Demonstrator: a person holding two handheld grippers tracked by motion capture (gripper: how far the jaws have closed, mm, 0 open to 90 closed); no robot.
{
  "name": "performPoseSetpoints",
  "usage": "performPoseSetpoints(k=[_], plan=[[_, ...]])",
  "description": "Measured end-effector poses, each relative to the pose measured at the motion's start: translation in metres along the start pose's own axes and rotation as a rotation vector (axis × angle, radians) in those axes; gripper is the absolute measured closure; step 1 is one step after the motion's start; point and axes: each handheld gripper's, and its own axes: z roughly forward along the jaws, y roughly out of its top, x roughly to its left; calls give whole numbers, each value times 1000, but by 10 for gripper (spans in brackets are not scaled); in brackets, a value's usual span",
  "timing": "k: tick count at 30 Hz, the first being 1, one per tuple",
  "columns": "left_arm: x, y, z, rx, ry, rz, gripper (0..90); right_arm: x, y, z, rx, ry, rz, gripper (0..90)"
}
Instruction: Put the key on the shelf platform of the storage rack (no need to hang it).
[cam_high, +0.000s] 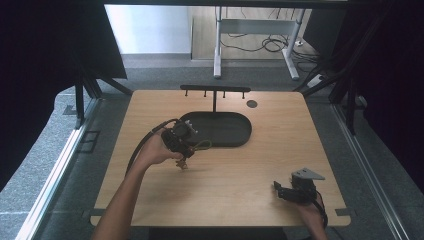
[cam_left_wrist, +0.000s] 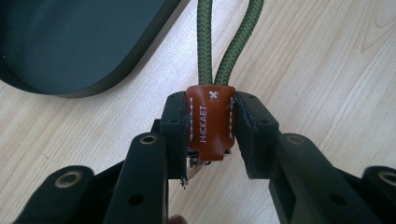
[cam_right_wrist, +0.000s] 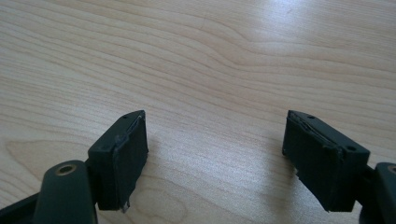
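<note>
A: From the high view, what lies on the tabletop (cam_high: 240, 170)?

B: A dark oval tray (cam_high: 227, 129) sits toward the far middle, with a thin black rack (cam_high: 215, 90) standing just behind it. The left hand (cam_high: 155, 150) holds the left claw (cam_high: 182, 161) just off the tray's near left edge, above the wood. A green cord loop (cam_high: 202, 145) pokes out beside it toward the tray. The right claw (cam_high: 278, 189) rests near the tabletop's near right corner, well apart from the tray, with the right hand (cam_high: 311, 212) behind it.

A: And the left gripper view?

B: The left claw (cam_left_wrist: 211, 126) is clamped on a brown leather tag (cam_left_wrist: 211, 123) with white stitching and stamped lettering. Both jaws press against the tag's sides. The green cord loop (cam_left_wrist: 224, 42) runs up from the tag as two strands side by side. Something small and metallic hangs under the tag, too hidden to make out. The tray's (cam_left_wrist: 74, 46) rounded edge is at upper left, apart from the tag.

A: The right gripper view?

B: The right claw (cam_right_wrist: 212, 154) is spread wide with nothing between its jaws, just bare wood grain of the tabletop (cam_right_wrist: 210, 70) beneath.
</note>
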Motion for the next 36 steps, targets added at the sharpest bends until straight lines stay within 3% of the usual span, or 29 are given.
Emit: performPoseSetpoints(k=[36], plan=[[0, 5, 8, 24, -10, 14, 662, 1, 1, 1, 4, -4, 1, 207]])
